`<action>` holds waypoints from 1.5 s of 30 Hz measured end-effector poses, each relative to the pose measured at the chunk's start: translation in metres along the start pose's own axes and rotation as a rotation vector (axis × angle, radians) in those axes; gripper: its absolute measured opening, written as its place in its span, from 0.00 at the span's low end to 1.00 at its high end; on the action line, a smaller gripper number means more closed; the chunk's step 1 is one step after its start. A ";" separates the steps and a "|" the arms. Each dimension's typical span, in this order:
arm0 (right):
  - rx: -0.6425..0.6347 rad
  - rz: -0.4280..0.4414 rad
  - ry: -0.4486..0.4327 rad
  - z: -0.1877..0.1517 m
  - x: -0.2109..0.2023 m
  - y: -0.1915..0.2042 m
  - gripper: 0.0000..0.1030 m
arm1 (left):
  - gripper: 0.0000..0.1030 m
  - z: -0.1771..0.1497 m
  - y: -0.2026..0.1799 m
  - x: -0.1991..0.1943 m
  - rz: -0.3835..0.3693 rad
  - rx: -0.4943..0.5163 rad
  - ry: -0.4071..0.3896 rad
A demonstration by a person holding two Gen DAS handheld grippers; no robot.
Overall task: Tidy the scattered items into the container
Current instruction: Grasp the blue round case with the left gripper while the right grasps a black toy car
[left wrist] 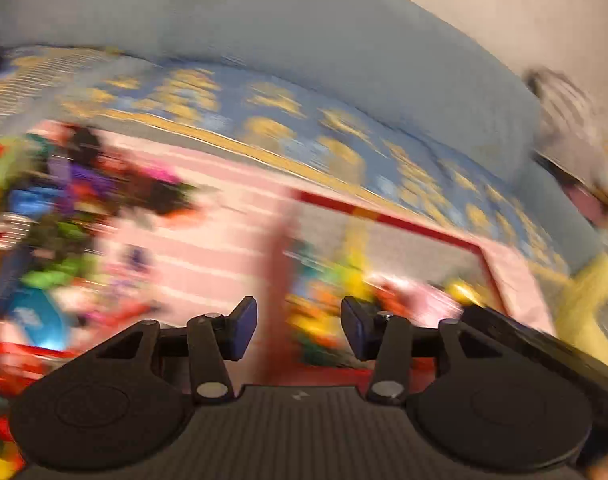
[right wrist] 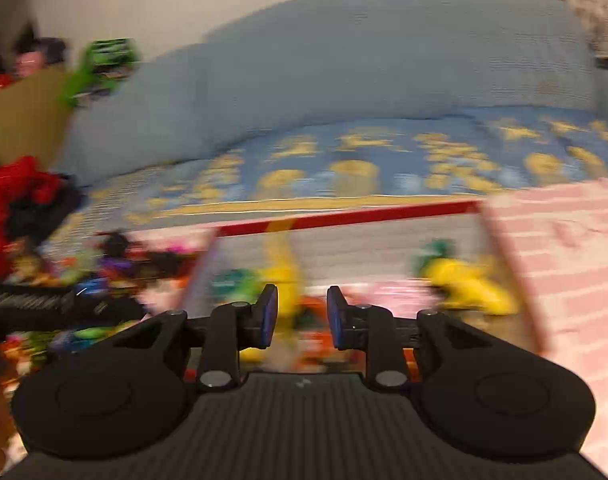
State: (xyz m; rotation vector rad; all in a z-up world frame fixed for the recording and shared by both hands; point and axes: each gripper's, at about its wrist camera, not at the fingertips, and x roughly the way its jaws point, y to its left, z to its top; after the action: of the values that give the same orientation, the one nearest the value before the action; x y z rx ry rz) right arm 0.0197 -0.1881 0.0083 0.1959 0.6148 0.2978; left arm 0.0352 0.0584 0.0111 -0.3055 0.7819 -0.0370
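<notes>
Both views are badly smeared. Your left gripper (left wrist: 299, 326) has its jaws standing apart with nothing between the pads. Your right gripper (right wrist: 302, 318) shows a narrower gap, also with nothing in it. The container (right wrist: 343, 218), a box with a red rim and pink striped flaps, lies on the blue and yellow bedspread (right wrist: 343, 160), just ahead of both grippers. Yellow, green and orange toys (right wrist: 463, 280) lie inside it. A heap of scattered toys (left wrist: 64, 200) lies to its left.
</notes>
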 end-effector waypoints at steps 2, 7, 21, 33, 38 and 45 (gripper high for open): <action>-0.029 0.070 0.019 -0.002 0.006 0.028 0.30 | 0.50 0.006 0.031 0.002 0.132 -0.041 -0.004; -0.109 0.172 0.113 -0.021 0.032 0.091 0.31 | 0.50 0.007 0.104 0.014 0.314 -0.188 0.055; -0.078 0.067 0.348 -0.072 0.140 0.152 0.42 | 0.50 -0.008 0.162 0.042 0.389 -0.352 0.159; -0.115 0.035 0.385 -0.082 0.171 0.164 0.51 | 0.67 -0.004 0.169 0.073 0.461 -0.377 0.190; -0.183 0.029 0.383 -0.084 0.167 0.161 0.35 | 0.75 -0.005 0.174 0.082 0.470 -0.388 0.210; -0.228 0.048 0.388 -0.086 0.162 0.160 0.35 | 0.80 -0.001 0.163 0.099 0.558 -0.312 0.237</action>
State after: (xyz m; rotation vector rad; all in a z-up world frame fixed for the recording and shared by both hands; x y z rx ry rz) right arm 0.0606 0.0241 -0.1044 -0.0698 0.9535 0.4548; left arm 0.0924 0.1991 -0.1039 -0.3720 1.0886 0.5874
